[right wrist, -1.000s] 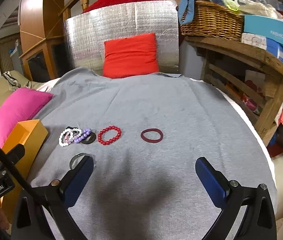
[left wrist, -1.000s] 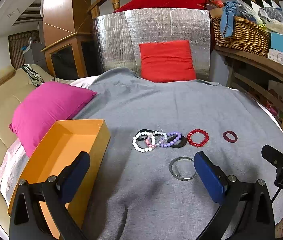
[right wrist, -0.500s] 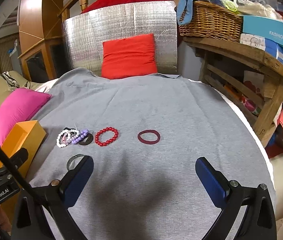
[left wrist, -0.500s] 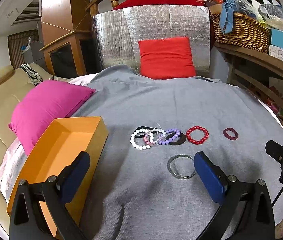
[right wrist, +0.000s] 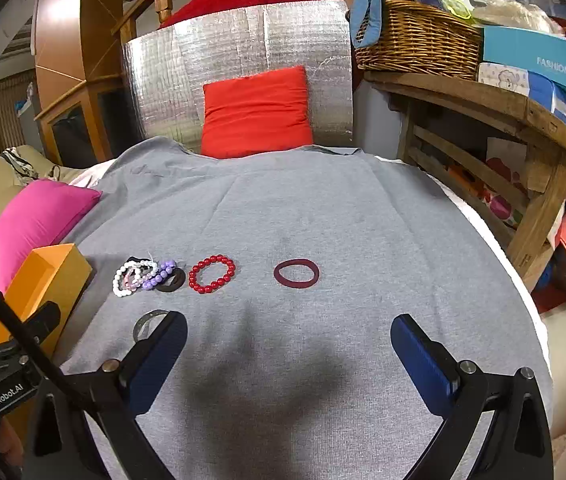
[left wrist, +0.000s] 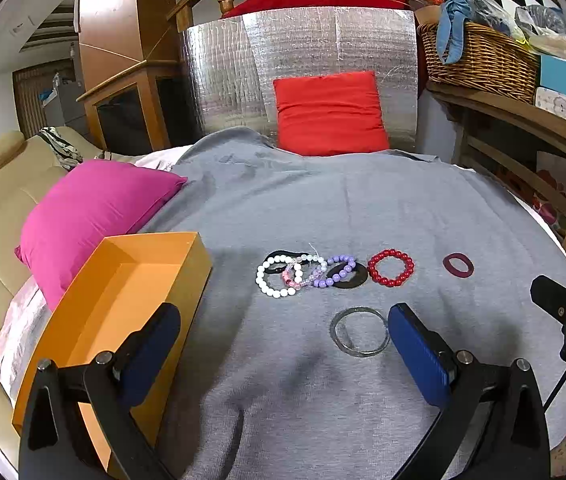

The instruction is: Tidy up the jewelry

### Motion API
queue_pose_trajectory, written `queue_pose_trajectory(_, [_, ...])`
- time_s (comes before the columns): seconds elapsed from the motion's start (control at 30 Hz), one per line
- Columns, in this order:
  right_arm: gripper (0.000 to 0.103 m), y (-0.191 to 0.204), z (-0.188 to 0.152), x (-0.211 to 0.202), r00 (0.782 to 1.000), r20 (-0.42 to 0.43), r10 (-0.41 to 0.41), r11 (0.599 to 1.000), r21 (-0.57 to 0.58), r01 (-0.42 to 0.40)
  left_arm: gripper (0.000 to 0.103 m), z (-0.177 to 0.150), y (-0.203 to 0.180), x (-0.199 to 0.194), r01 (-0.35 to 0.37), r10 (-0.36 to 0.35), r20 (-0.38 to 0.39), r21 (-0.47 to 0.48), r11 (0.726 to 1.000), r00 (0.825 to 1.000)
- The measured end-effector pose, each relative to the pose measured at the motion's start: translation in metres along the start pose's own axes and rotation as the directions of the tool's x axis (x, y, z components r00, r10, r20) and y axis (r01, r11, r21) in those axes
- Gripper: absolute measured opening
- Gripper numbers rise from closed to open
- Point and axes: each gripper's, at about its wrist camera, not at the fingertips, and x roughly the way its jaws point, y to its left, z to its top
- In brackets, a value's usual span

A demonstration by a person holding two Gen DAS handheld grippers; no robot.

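On the grey cloth [left wrist: 323, 208] lay a thin, stiff, likely slippery silver bangle [left wrist: 359, 332], best pinched across its rim; left gripper [left wrist: 283, 344] and right gripper [right wrist: 289, 356] gaped wide, empty

Lying across a grey cloth-covered bed [left wrist: 363, 208]: an orange box [left wrist: 123, 292], overlapping bead bracelets [left wrist: 303, 274], a red bead bracelet [left wrist: 390, 267], a maroon ring [left wrist: 458, 265], a silver bangle [left wrist: 359, 331].

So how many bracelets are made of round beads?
4: the white one, the pink one and the purple one overlap in a cluster; the red one lies alone, right of them.
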Motion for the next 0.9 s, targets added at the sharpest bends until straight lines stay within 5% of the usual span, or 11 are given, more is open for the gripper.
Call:
queue_pose_trajectory(0.63, [0.103,-0.014,0.006,0.022,0.999,-0.049,-0.015,0.999,0.031,0.016,0.103,-0.005,-0.009,0.021,0.017,-0.015,-0.090,0.022,1.000,0.996])
queue_pose_trajectory(0.73, [0.103,-0.025,0.009,0.038,0.996,-0.088,0.004,0.998,0.055,0.001,0.103,-0.010,-0.010,0.037,0.052,-0.050,-0.150,0.007,0.999,0.987])
queue_pose_trajectory(0.9, [0.103,-0.047,0.014,0.080,0.986,-0.164,0.026,0.995,0.104,-0.009,0.103,-0.023,-0.013,0.074,0.154,-0.163,-0.286,-0.054,0.987,0.944])
